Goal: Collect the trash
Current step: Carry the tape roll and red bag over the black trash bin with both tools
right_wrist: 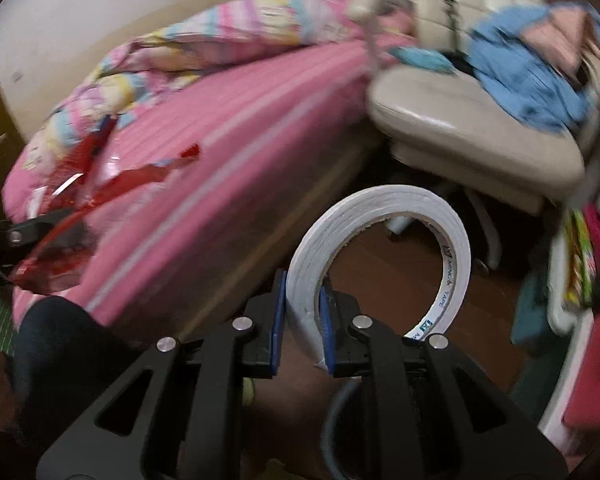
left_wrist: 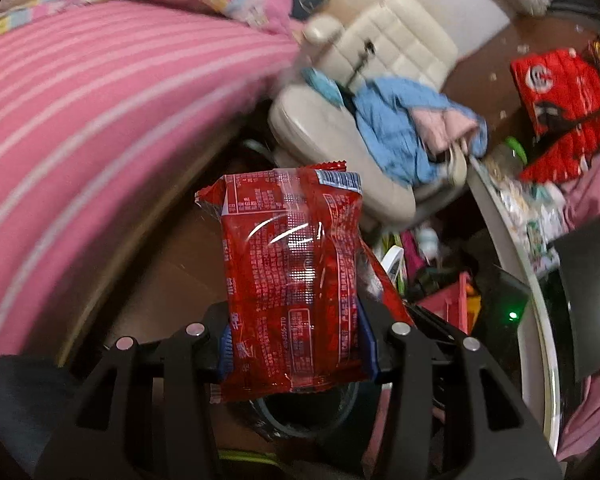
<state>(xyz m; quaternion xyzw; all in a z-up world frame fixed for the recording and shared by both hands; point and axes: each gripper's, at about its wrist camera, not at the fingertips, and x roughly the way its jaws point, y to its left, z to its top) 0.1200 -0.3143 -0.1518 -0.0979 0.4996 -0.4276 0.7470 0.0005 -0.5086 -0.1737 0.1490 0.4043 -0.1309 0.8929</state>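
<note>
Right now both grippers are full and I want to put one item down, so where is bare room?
Bare patches: the striped pink mattress below the rumpled quilt, and the front of the chair seat beside the blue clothes. Brown floor shows under the tape roll. Right of the chair is crowded with clutter.

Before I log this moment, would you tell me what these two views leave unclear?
- Left wrist view: the dark round container below the left tool is mostly hidden by the red snack wrapper; whether it is a bin is unclear.
- Right wrist view: the white tape roll has its lower part behind the right tool.
- Right wrist view: the bed is motion-blurred, so the red scraps on it cannot be identified.
</note>
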